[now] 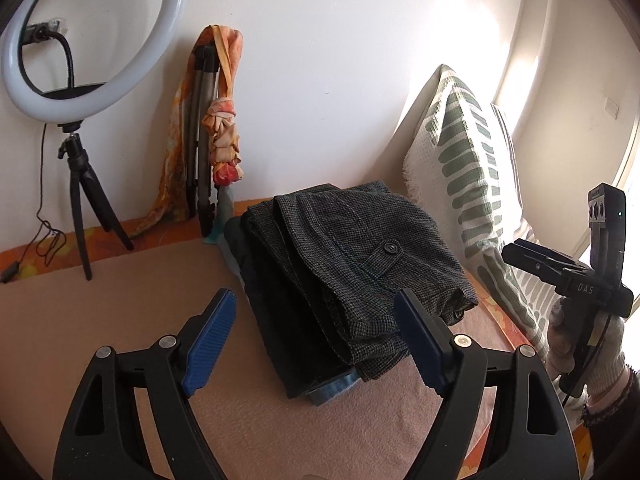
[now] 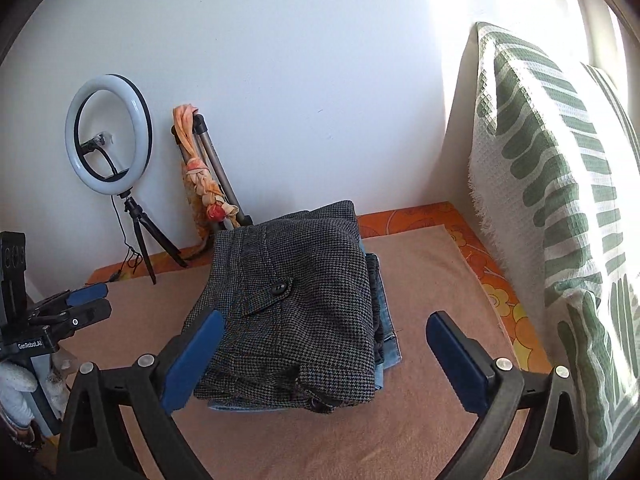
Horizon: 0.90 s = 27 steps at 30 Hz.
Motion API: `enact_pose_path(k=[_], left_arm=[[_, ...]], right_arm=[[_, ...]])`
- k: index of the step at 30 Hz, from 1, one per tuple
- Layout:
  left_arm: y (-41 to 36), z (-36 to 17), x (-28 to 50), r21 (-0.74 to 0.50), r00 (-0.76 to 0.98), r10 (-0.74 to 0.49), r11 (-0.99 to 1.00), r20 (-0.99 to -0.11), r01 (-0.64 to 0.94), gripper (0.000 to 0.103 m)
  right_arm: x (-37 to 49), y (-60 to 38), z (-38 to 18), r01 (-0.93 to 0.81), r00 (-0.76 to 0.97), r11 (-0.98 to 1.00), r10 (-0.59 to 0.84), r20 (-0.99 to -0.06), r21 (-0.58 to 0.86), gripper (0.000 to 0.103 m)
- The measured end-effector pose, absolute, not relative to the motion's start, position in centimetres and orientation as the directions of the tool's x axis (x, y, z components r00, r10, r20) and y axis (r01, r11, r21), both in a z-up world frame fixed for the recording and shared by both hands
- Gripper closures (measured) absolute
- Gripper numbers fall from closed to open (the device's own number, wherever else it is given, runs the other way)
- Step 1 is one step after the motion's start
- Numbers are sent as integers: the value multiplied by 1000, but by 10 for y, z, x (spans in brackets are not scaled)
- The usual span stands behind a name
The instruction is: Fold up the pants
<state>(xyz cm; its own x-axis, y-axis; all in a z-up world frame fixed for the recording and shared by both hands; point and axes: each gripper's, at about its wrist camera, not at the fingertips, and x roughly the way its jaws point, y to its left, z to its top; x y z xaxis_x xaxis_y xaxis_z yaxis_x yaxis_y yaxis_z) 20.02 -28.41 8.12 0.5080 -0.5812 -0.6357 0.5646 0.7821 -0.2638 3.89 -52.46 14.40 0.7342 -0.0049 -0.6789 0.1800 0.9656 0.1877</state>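
Dark grey houndstooth pants [image 1: 360,256] lie folded on top of a stack of folded clothes, with blue jeans [image 1: 332,390] beneath, on a tan blanket [image 1: 120,312]. The same stack shows in the right wrist view [image 2: 296,312]. My left gripper [image 1: 316,332] is open and empty, just in front of the stack. My right gripper [image 2: 324,356] is open and empty, its blue pads either side of the stack's near end. The right gripper also shows at the far right of the left wrist view [image 1: 532,258]. The left gripper shows at the left of the right wrist view [image 2: 86,300].
A ring light [image 1: 96,32] on a small tripod stands back left by the wall. A folded tripod draped with an orange scarf [image 1: 224,136] leans on the wall. A green-and-white pillow [image 2: 560,208] stands along the right side. An orange floral sheet [image 2: 492,280] edges the blanket.
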Motion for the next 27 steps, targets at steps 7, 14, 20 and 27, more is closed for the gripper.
enact_pose_path(k=[7,14,20,27], left_arm=[[-269,92,164,-247,510,-604,759,-613,602,22],[-245,95,123,-221,541,-594,768,-595,601,22],[-229,93,92,-183,568,-586,771,-578,610,18],[-210,82,70,-172,601,-570,790,-561,588,12]], right_arm=[[8,-491,158,180,755,971,-32,-655,160,0],[-21,-451,159,170,770,980,-68,-635,102,0],[-40,-427,154,184,775,980,-96,-625,78,0],[-60,-406,145,217,780,974,-133,-612,65,0]])
